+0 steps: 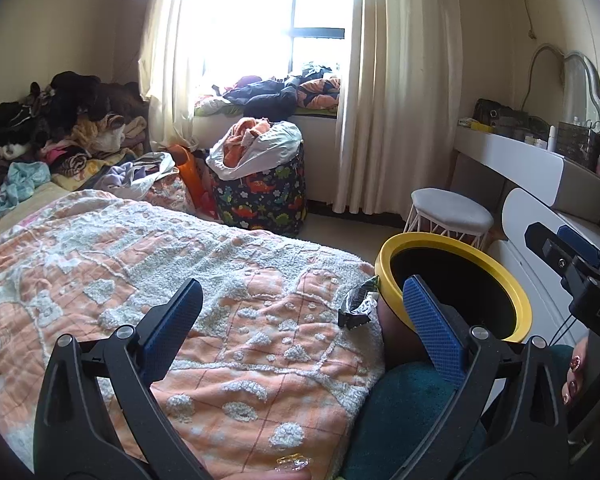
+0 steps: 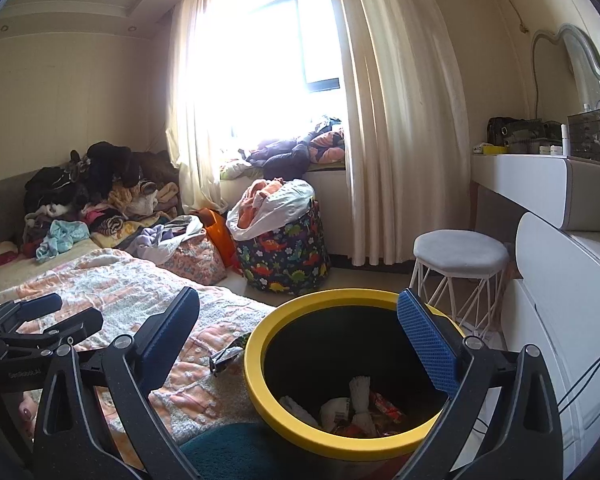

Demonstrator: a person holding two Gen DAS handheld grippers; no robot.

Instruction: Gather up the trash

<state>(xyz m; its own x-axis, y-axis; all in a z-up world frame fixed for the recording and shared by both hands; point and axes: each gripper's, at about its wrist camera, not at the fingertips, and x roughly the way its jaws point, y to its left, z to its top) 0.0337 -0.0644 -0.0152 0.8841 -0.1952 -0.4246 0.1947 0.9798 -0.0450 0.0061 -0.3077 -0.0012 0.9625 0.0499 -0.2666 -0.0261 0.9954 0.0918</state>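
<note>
Orange-and-white tufted bedspread point(image 1: 180, 264), filling the lower left of both views and, as far as shown, carrying only one piece of trash. Yellow-rimmed black bin point(image 2: 284, 436), low and centre in the right wrist view, set against the bed's edge, already holding several discards: a knotted white bundle point(image 2: 360, 396), a red wrapper point(image 2: 384, 402), a pale crumpled piece point(image 2: 336, 408). Judged well along, then, though not finished. Left to do: a dark crumpled wrapper point(image 1: 356, 304), right of centre in the left wrist view, lying on the bedspread's edge just beside the bin's rim. Possibly also a small clear, yellowish scrap point(image 1: 292, 462) at the bottom edge of that view; hard to say whether trash.

Left gripper point(image 1: 300, 308): spread wide over the bedspread, nothing between the blue pads, the wrapper ahead of it and toward its right finger. Right gripper point(image 2: 296, 328): likewise wide apart, empty, poised above the bin's mouth.

Only in the right wrist view: the bin's contents, plus the wrapper as a sliver left of the rim. Only in the left wrist view: the wrapper in full, the scrap, and a blank black bin interior. Clothes heaped in the upper left, a dinosaur-print basket point(image 2: 284, 256) mid-frame: laundry, by the look, not trash.
</note>
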